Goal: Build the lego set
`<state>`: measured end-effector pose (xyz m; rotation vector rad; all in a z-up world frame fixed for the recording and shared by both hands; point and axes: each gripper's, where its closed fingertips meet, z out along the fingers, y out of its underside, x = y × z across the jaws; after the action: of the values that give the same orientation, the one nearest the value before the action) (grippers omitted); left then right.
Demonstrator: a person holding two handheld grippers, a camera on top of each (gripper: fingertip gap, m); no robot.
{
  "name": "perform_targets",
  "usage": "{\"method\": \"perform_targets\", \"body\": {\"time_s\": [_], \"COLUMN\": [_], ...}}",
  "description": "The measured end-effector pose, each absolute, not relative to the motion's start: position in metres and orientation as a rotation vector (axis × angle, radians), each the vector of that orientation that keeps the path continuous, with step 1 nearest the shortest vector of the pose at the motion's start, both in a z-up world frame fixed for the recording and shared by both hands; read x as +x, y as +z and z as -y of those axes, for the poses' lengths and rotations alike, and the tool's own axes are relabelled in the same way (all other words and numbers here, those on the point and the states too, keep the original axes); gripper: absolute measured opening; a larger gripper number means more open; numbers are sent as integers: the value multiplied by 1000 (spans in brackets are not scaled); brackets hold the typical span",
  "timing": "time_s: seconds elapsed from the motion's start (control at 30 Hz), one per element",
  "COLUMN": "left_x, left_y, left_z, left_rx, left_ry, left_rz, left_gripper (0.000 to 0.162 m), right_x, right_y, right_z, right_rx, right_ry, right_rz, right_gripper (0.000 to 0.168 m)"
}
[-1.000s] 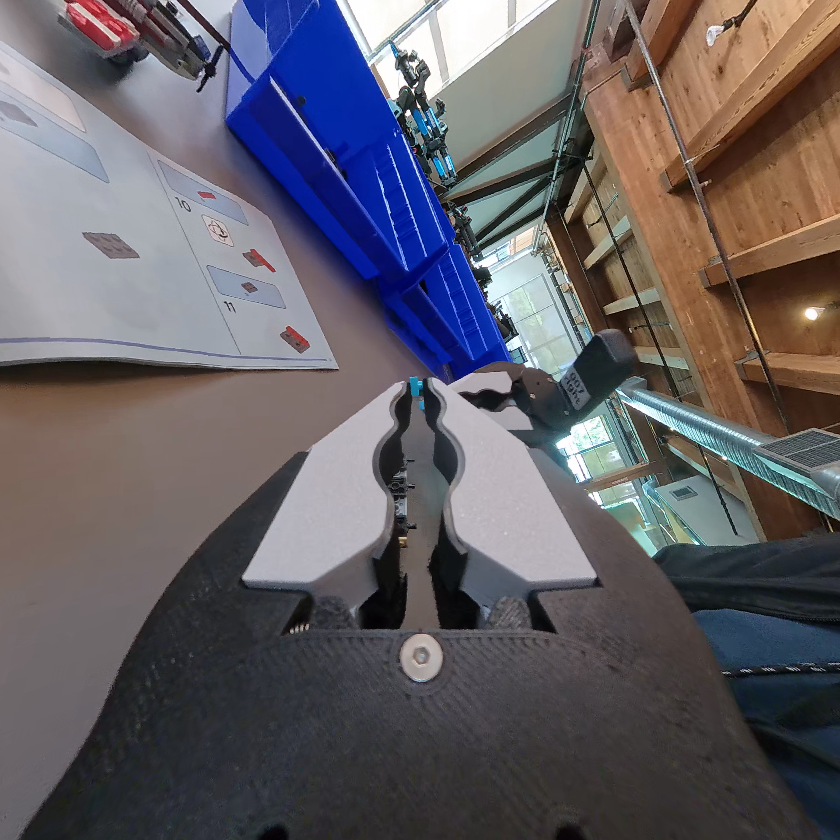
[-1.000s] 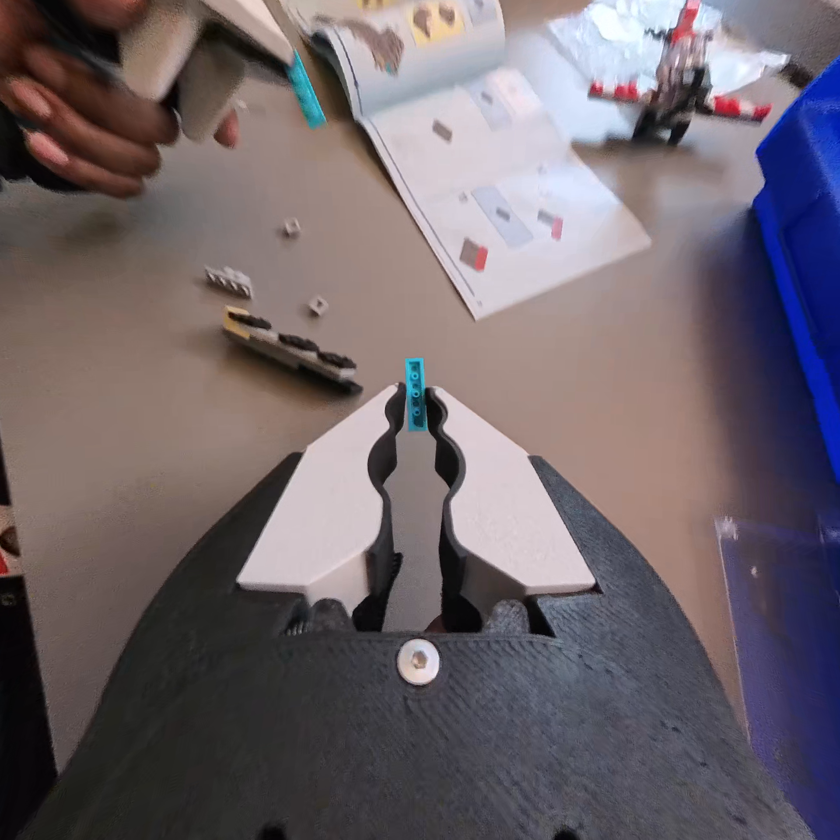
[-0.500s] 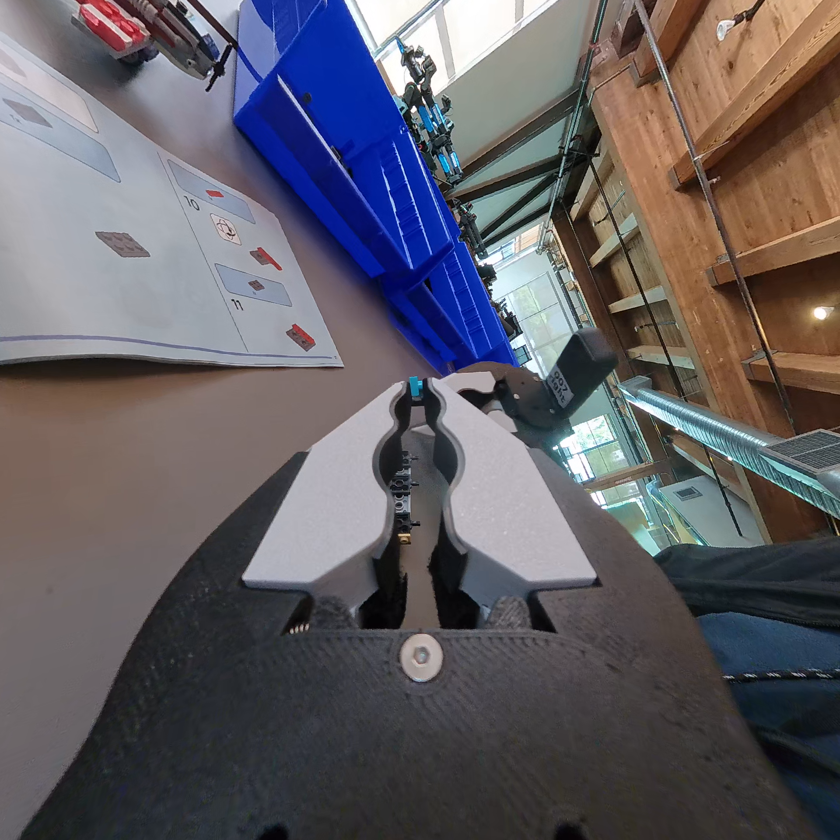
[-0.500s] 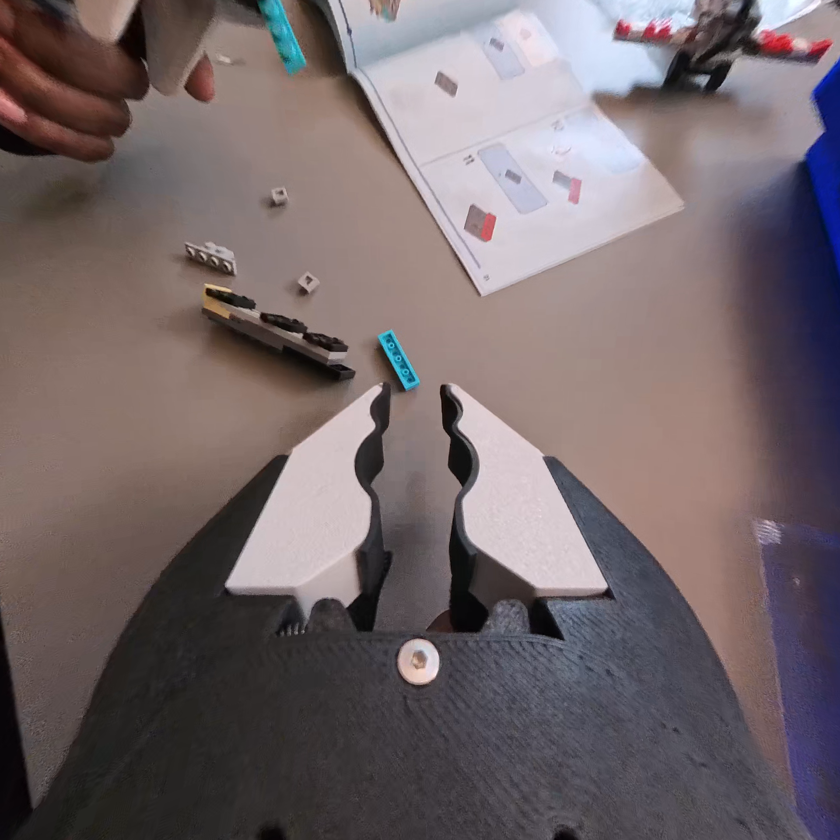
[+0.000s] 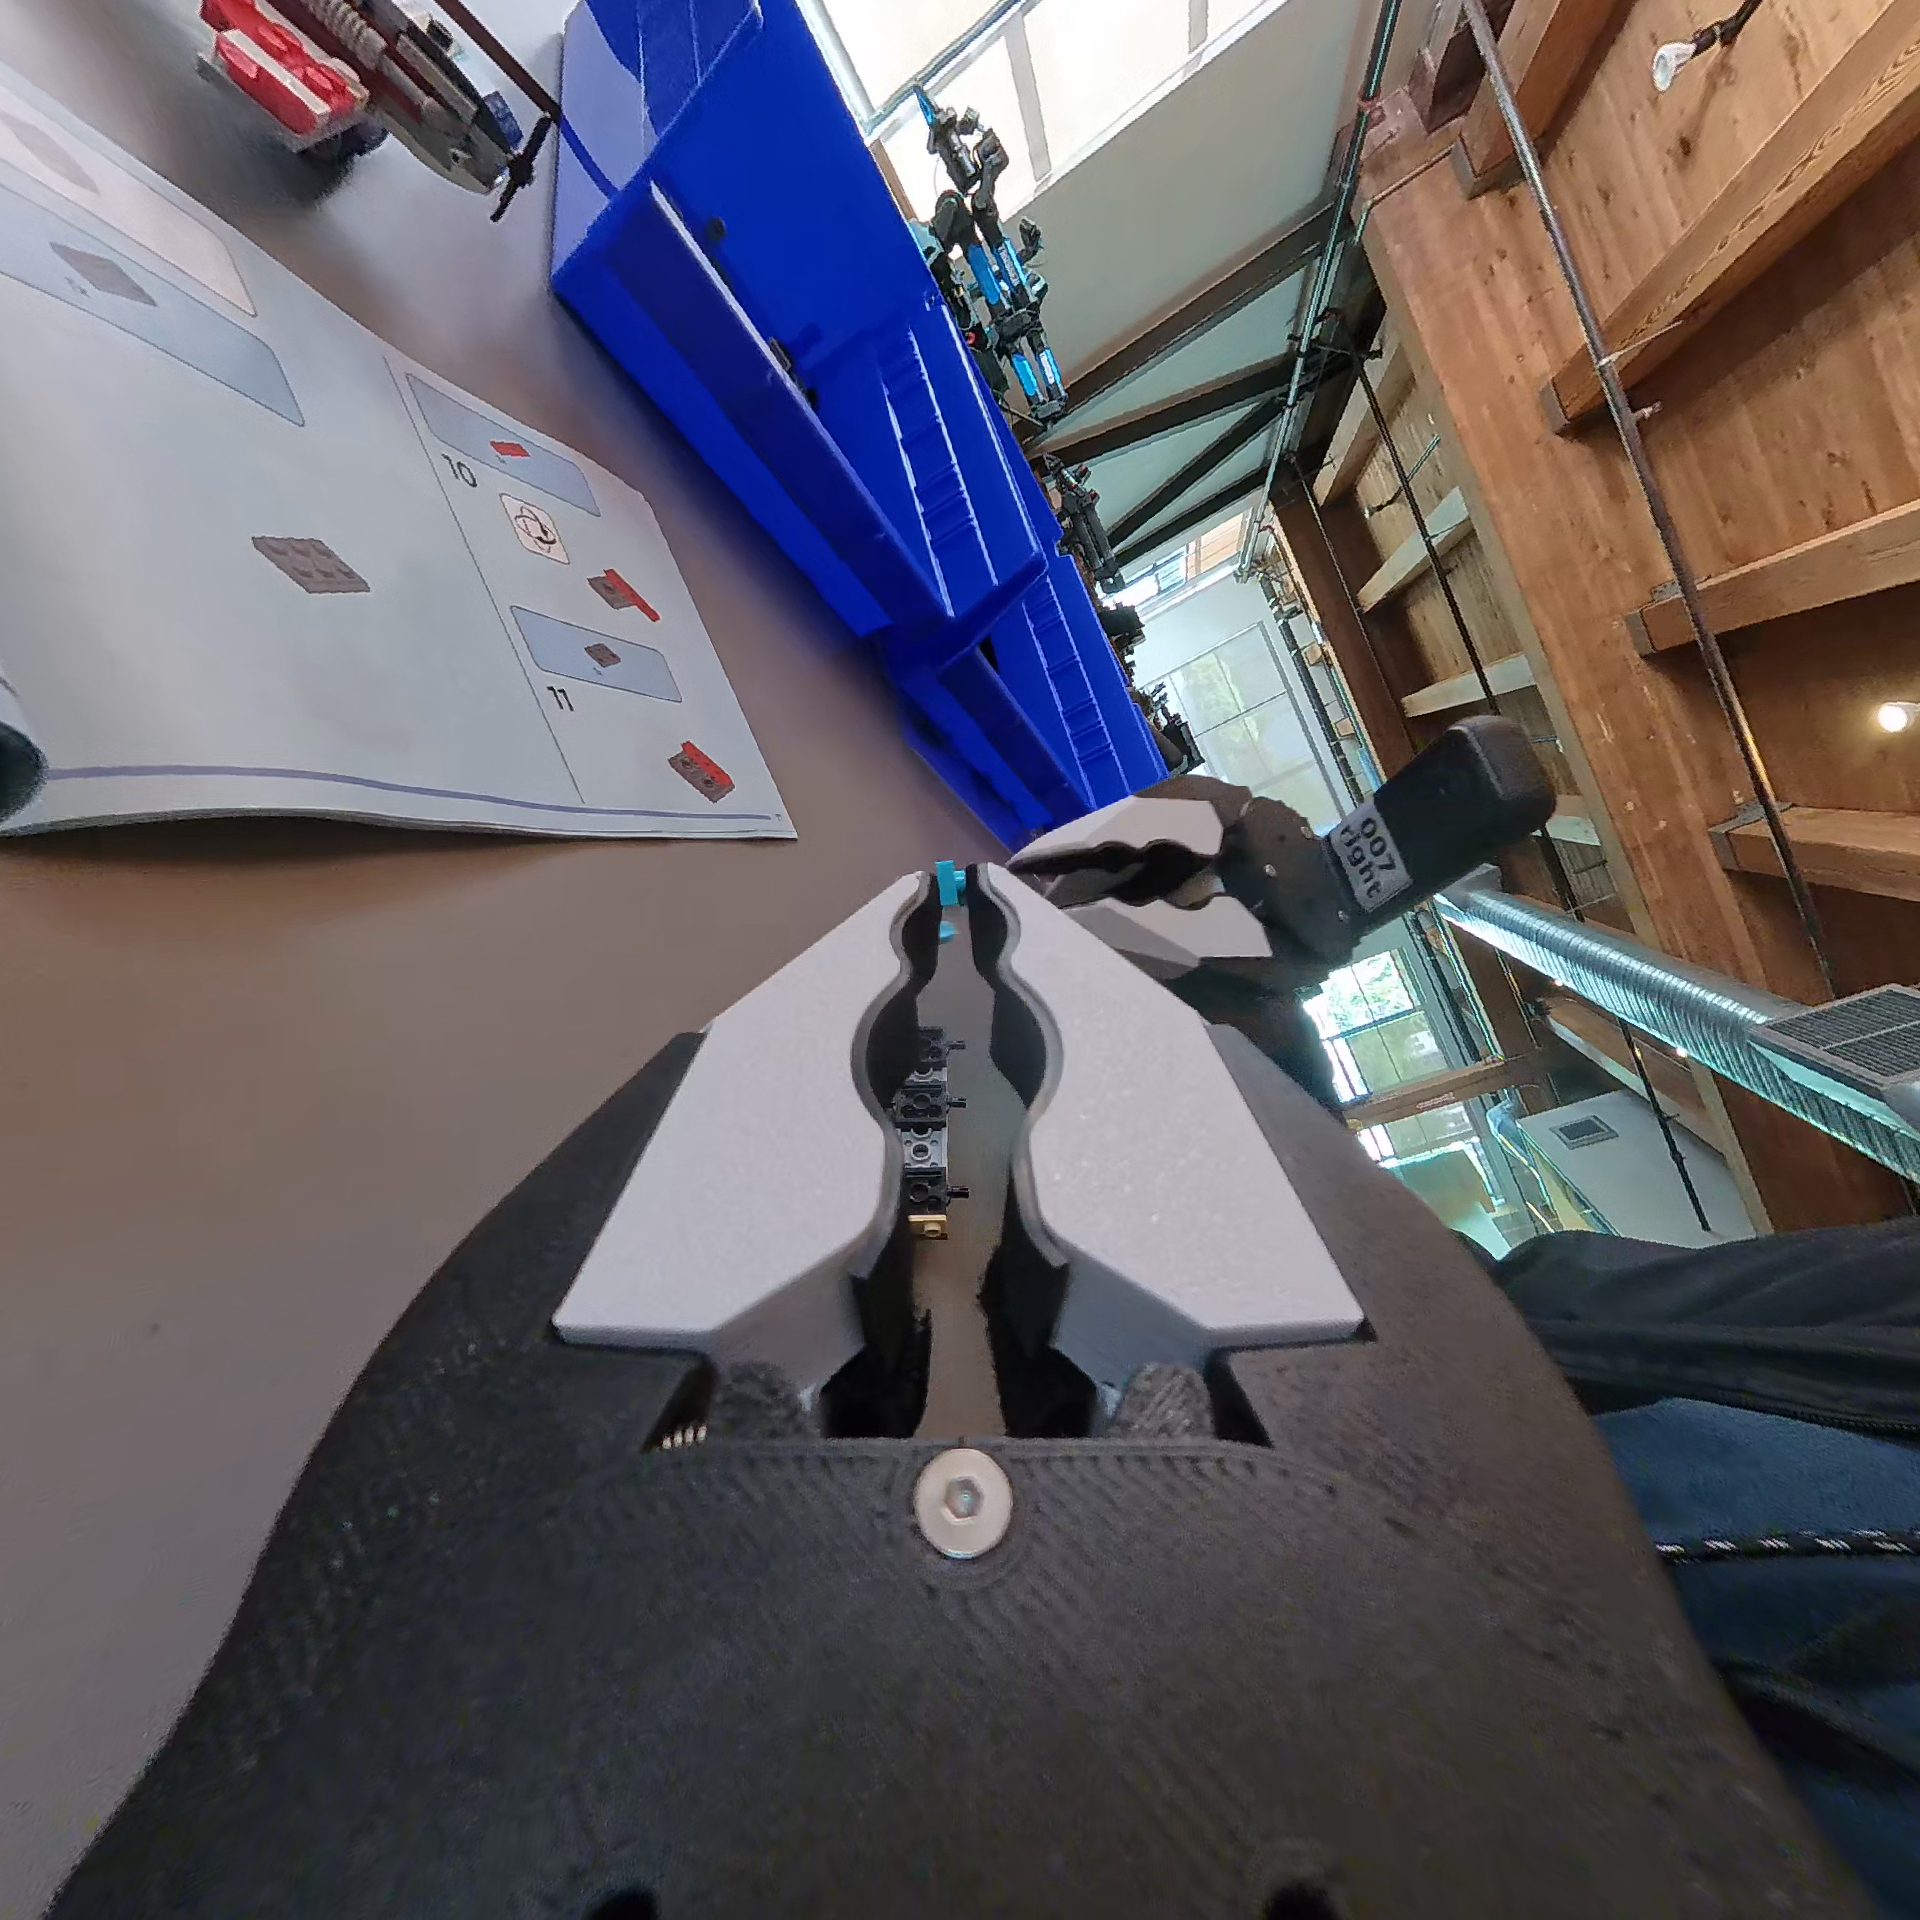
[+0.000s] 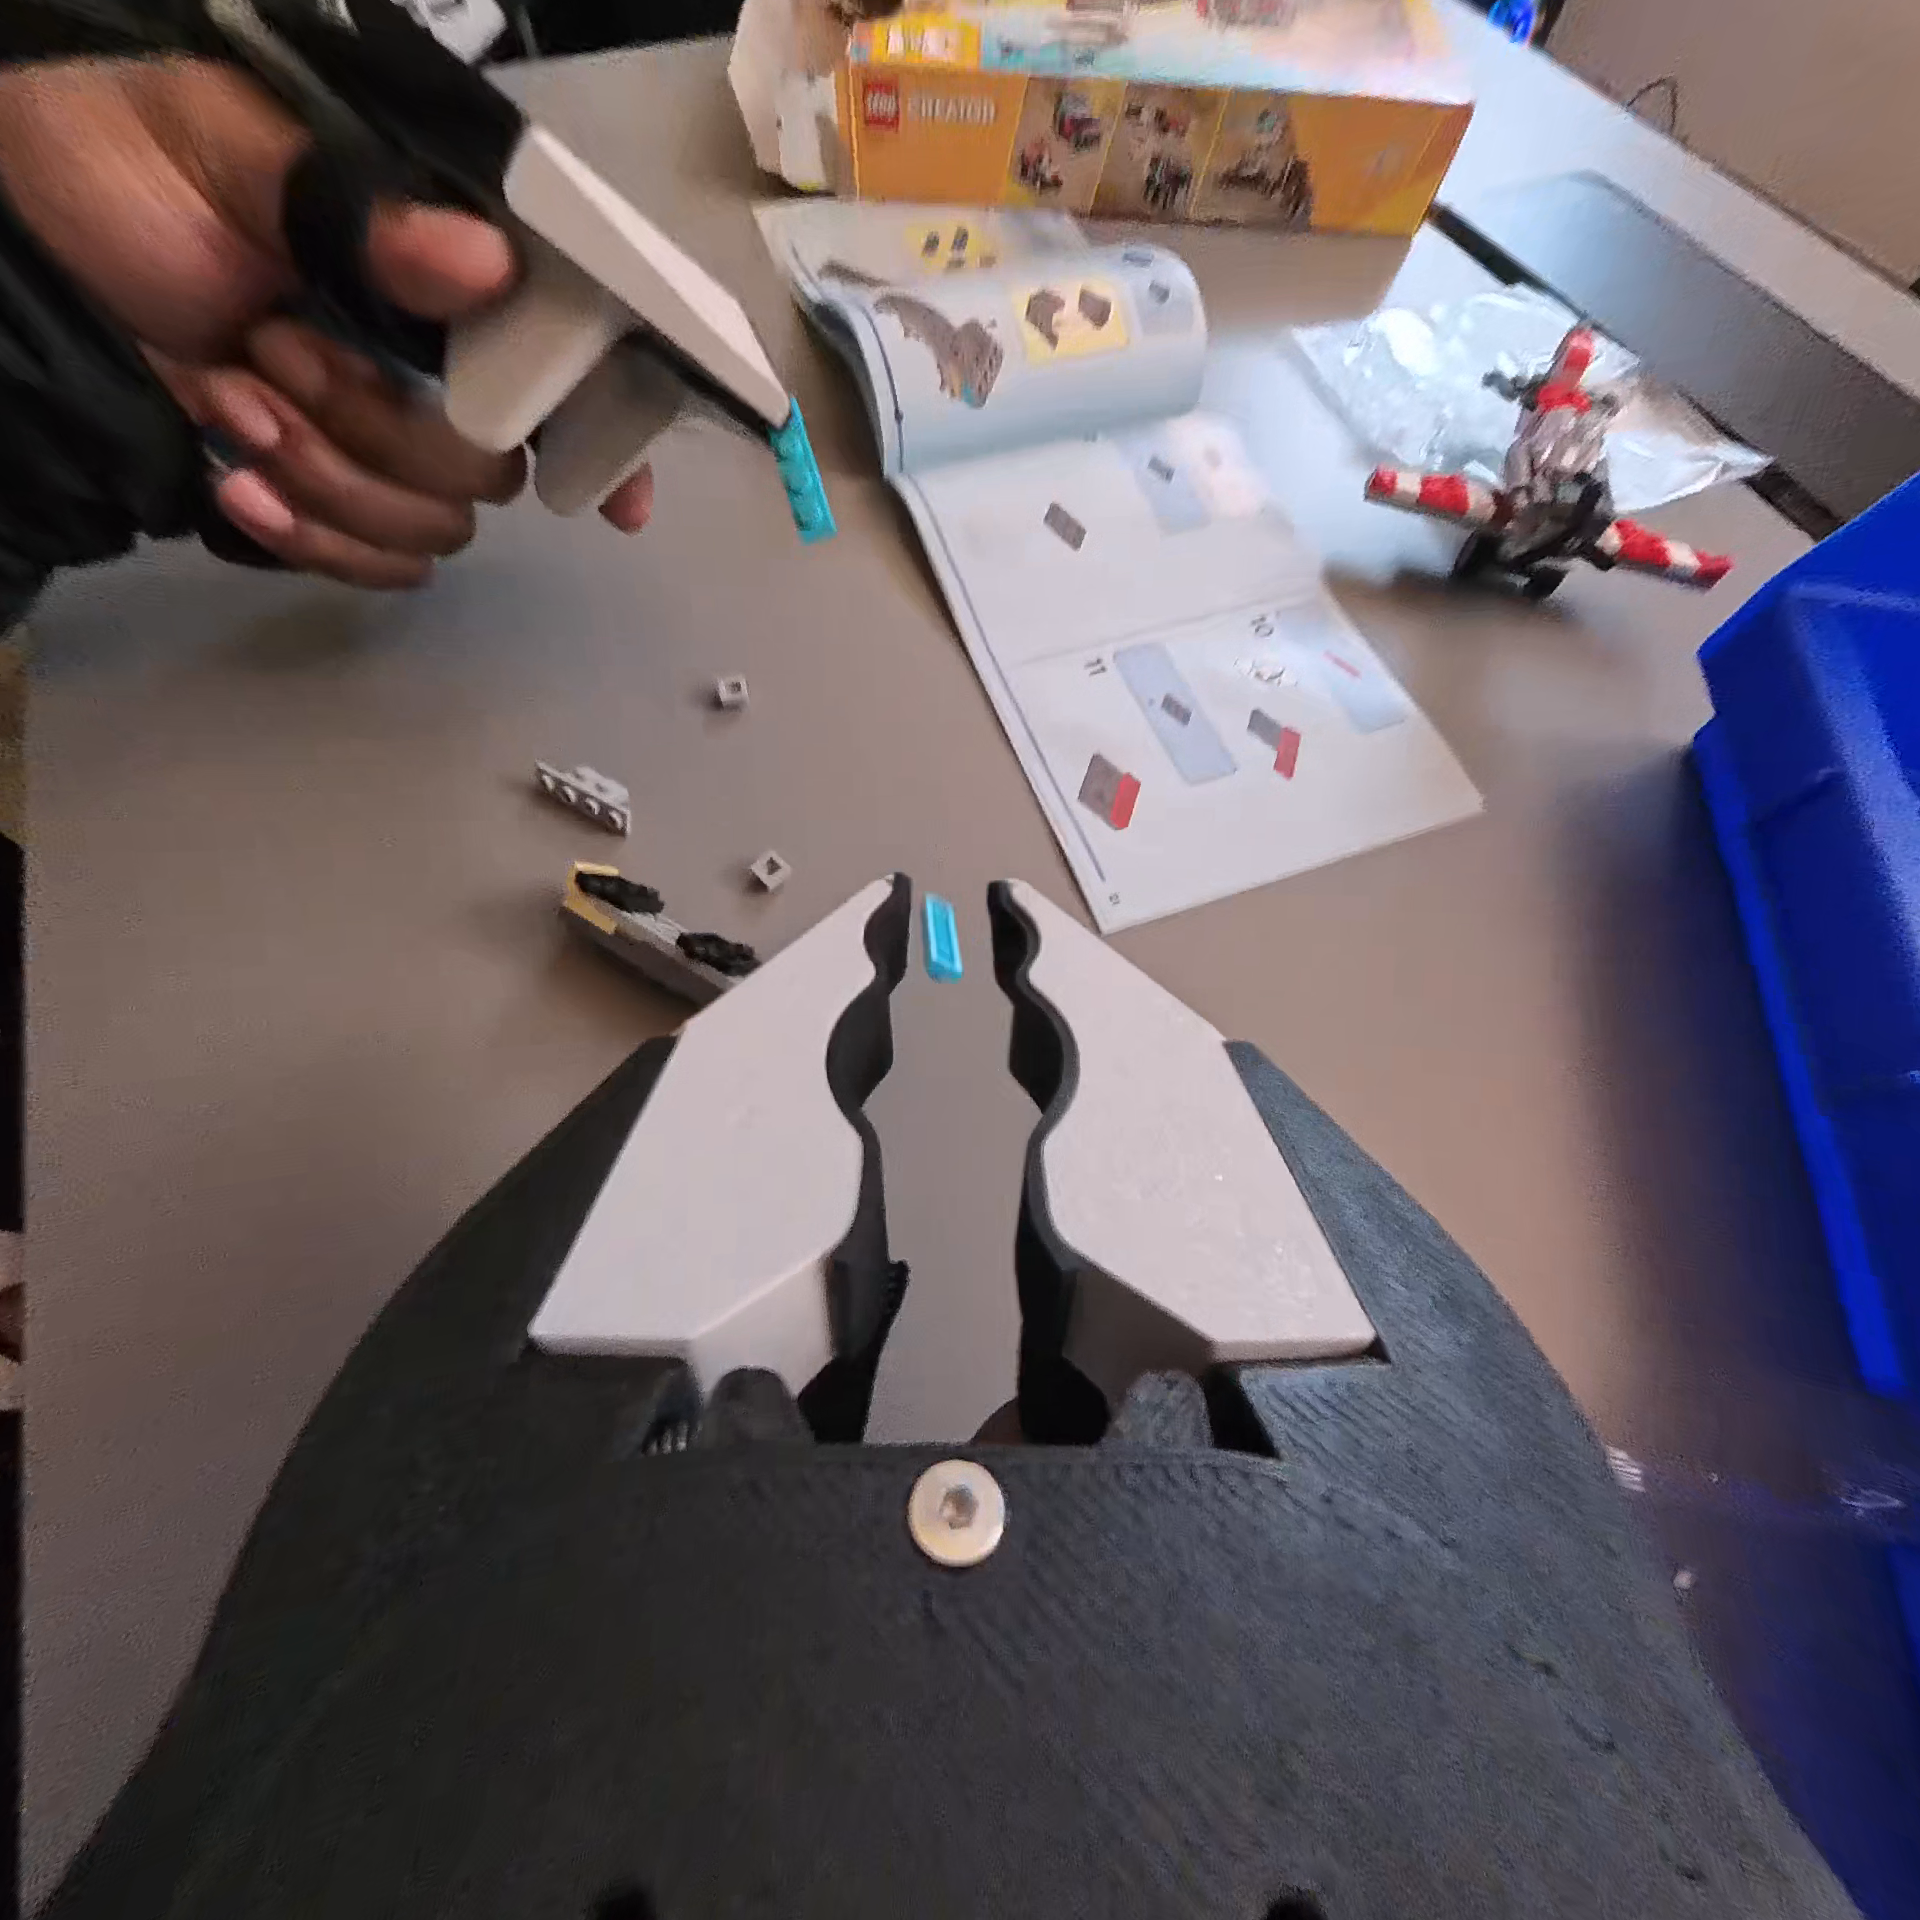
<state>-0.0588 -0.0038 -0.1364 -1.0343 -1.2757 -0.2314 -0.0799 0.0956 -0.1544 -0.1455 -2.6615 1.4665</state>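
Note:
My right gripper (image 6: 945, 891) is open over the table. A small turquoise plate (image 6: 942, 935) lies loose on the table between its fingertips. My left gripper (image 5: 948, 878) is shut on a longer turquoise plate (image 5: 948, 885). It also shows in the right wrist view (image 6: 774, 416), held in a hand at upper left with the plate (image 6: 802, 473) hanging from its tips above the table. A long grey and black assembly (image 6: 655, 935) lies just left of my right fingers. It also shows through the left finger gap (image 5: 928, 1132). The right gripper (image 5: 1132, 883) is close to my left tips.
Small grey pieces (image 6: 732, 693) (image 6: 770, 871) and a grey stud plate (image 6: 584, 795) lie near the assembly. The open instruction booklet (image 6: 1143, 623), the set's box (image 6: 1143, 104), a red and white plane model (image 6: 1548, 499) and blue bins (image 6: 1829, 883) stand beyond and right. The tips of one gripper are about 11 cm away from the tips of the other.
My right gripper has opened and let go of the small turquoise plate, which now lies on the table between its fingertips. My left gripper still holds its plate.

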Motion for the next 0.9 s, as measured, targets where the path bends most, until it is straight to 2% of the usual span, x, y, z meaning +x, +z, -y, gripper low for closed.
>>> {"method": "perform_targets", "body": {"time_s": [0.13, 0.63, 0.73, 0.9], "left_x": [-59, -58, -58, -58], "left_y": [-137, -139, -139, -139], "left_z": [2, 2, 3, 5], "left_rx": [-1037, -1043, -1043, -1038], "left_ry": [-239, -240, -239, -237], "left_rz": [1272, 1285, 1286, 1288], "left_gripper": [4, 4, 4, 4], "right_x": [-84, -83, -82, -82], "right_y": [-151, -216, -214, -180], "right_z": [-101, -93, -88, -81], "right_rx": [-155, -120, -73, -78], "right_ry": [1455, 1195, 1189, 1377], "right_rz": [2635, 2853, 2856, 2782], "right_gripper": [21, 20, 10, 9]}}
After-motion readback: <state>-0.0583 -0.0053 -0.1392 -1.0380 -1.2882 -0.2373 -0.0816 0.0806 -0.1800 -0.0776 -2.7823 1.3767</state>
